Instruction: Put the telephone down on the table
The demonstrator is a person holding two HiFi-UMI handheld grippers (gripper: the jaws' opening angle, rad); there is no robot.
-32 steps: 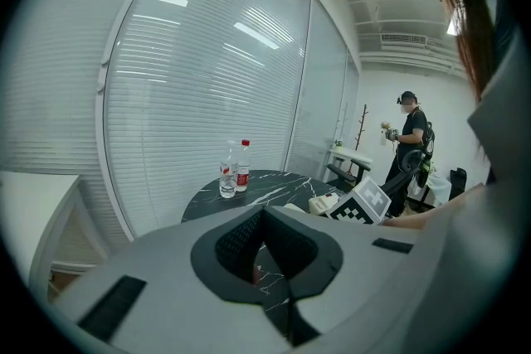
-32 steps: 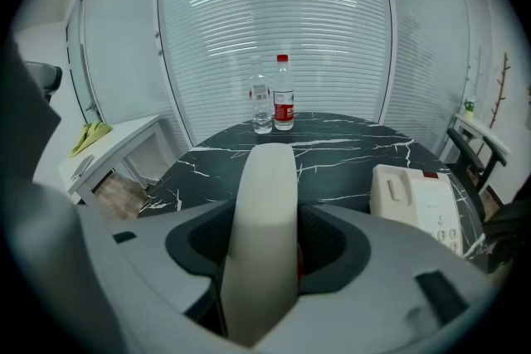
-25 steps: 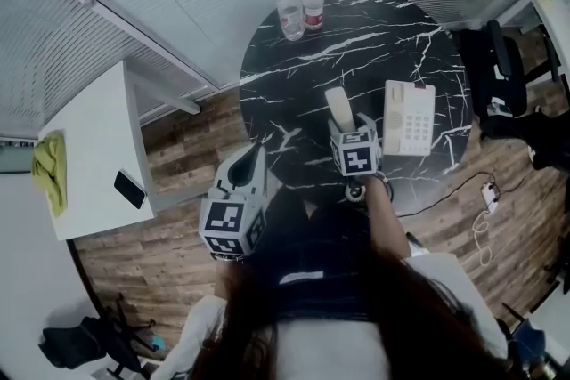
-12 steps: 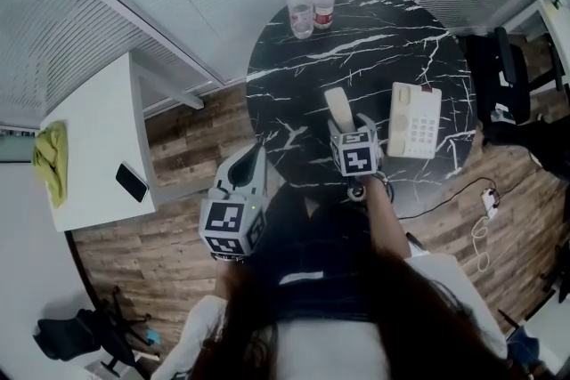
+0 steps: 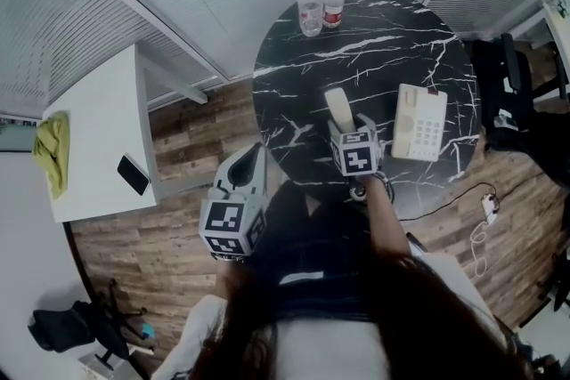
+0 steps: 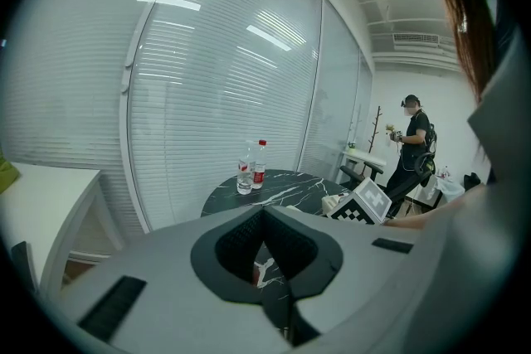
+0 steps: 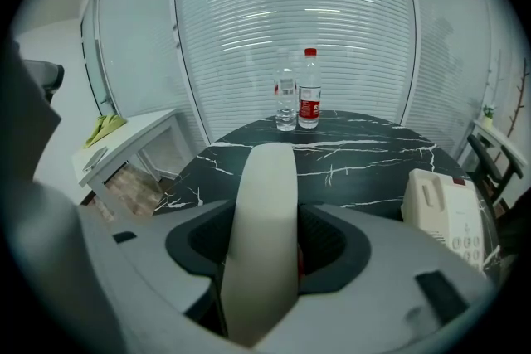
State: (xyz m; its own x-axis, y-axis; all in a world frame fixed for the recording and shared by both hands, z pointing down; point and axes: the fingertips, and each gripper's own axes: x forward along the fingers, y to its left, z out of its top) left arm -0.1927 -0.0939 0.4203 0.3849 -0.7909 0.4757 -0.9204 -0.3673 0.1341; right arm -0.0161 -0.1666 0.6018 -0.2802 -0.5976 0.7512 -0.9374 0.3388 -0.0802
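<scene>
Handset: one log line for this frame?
right gripper: shut on handset | handset: upright over table, left of phone base | left gripper: shut, empty

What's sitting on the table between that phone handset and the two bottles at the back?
Nothing: the right gripper view shows only bare black marble table between the handset and the bottles.

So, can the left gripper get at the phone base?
Probably not directly: the left gripper hangs off the table, and the right gripper, shut on the handset, sits between it and the phone base.
</scene>
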